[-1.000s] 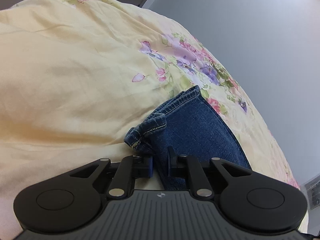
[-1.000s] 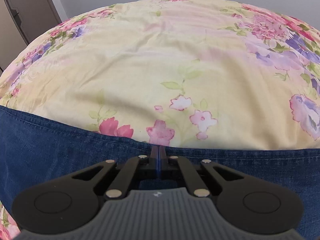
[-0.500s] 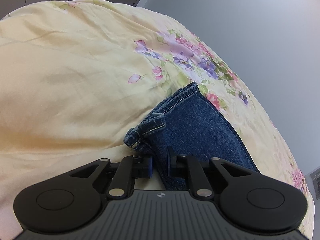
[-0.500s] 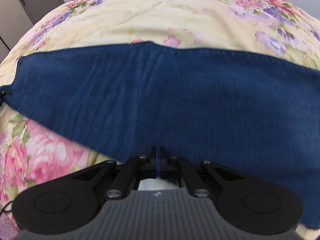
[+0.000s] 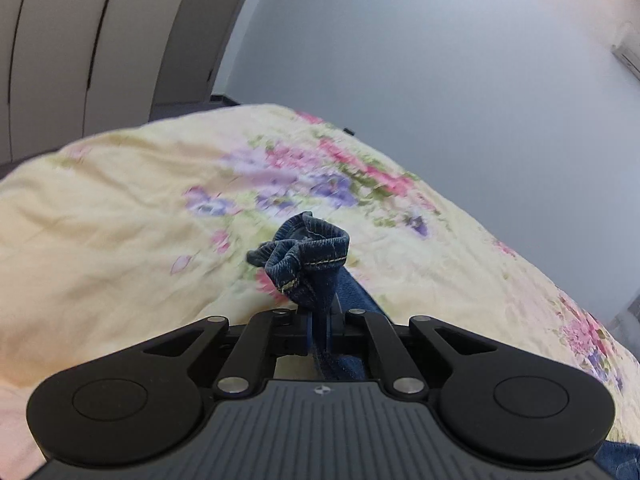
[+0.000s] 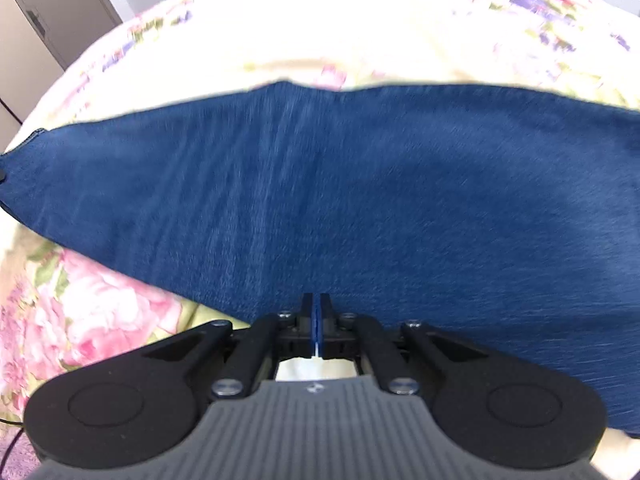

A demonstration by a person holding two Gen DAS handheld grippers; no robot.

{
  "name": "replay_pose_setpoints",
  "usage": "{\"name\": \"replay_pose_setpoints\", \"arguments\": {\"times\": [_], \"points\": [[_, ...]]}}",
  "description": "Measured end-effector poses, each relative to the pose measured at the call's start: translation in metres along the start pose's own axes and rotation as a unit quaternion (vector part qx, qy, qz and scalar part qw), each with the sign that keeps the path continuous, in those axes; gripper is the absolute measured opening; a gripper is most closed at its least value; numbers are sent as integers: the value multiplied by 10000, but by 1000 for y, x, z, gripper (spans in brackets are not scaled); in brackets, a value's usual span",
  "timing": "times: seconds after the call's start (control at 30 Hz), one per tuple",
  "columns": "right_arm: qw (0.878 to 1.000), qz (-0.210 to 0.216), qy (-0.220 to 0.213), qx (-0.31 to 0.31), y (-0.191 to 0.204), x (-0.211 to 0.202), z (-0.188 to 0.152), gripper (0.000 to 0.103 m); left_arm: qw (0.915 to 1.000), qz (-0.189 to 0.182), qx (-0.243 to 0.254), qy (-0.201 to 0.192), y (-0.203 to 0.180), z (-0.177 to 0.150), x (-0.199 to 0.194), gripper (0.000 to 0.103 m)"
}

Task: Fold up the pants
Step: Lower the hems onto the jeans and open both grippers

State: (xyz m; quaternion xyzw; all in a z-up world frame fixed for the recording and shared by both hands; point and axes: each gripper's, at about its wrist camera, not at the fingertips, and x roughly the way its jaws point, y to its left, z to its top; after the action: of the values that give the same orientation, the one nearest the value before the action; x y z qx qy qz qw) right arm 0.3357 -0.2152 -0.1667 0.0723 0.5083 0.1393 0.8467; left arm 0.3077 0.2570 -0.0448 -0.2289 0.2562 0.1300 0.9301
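The pants are dark blue denim jeans. In the left wrist view my left gripper (image 5: 319, 316) is shut on a bunched hem end of the jeans (image 5: 308, 264), held up off the bed, with the stitched cuff sticking out beyond the fingers. In the right wrist view the jeans (image 6: 340, 184) hang as a wide blue sheet across the frame, and my right gripper (image 6: 317, 312) is shut on the near edge of the denim. The part of the cloth between the jaws is hidden.
The bed is covered by a pale yellow floral quilt (image 5: 120, 216), also under the jeans in the right wrist view (image 6: 320, 28). Grey wardrobe doors (image 5: 100, 40) and a plain wall stand beyond the bed. A door (image 6: 36, 28) shows at the far left.
My left gripper has closed on the jeans' hem and lifted it off the quilt, tilting up toward the wall. My right gripper has kept rising with the denim edge, spreading the cloth.
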Motion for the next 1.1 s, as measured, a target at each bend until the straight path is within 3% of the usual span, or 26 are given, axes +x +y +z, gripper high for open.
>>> {"name": "replay_pose_setpoints", "arguments": {"times": [0.13, 0.23, 0.3, 0.47, 0.53, 0.57, 0.6, 0.7, 0.73, 0.8, 0.9, 1.0, 1.1], "points": [[9996, 112, -253, 83, -15, -31, -1, 0, 9947, -275, 927, -355, -70, 6, -35, 5], [9989, 180, -409, 131, -31, -54, -5, 0, 9792, -482, 1894, -544, -135, -7, -55, 5], [9983, 222, -495, 205, -42, -66, -10, 0, 9635, -576, 2540, -612, -177, -25, -63, 5], [9965, 294, -591, 507, -72, -84, -31, 0, 9126, -819, 3976, -481, -262, -103, -62, 5], [9960, 293, -562, 630, -85, -88, -37, 0, 8854, -860, 4559, -284, -285, -146, -54, 6], [9959, 278, -540, 674, -89, -88, -41, 0, 8633, -858, 4970, -173, -296, -175, -50, 6], [9958, 255, -514, 720, -93, -89, -44, 0, 8474, -912, 5230, -19, -303, -200, -48, 6], [9950, 245, -400, 878, -106, -88, -55, 0, 8113, -1073, 5717, 581, -311, -260, -37, 6], [9949, 254, -356, 914, -109, -86, -59, 0, 8036, -1064, 5818, 669, -309, -275, -35, 6], [9949, 280, -280, 930, -114, -84, -65, 0, 8028, -1106, 5785, 932, -302, -286, -30, 8], [9946, 390, -188, 947, -114, -79, -72, 0, 8214, -1351, 5355, 1427, -287, -273, -22, 11], [9940, 534, -136, 948, -106, -73, -74, 0, 8483, -1765, 4584, 1979, -273, -246, -12, 16], [9919, 760, -188, 995, -97, -66, -69, 1, 8549, -2010, 4234, 2224, -268, -235, -7, 22]]}}
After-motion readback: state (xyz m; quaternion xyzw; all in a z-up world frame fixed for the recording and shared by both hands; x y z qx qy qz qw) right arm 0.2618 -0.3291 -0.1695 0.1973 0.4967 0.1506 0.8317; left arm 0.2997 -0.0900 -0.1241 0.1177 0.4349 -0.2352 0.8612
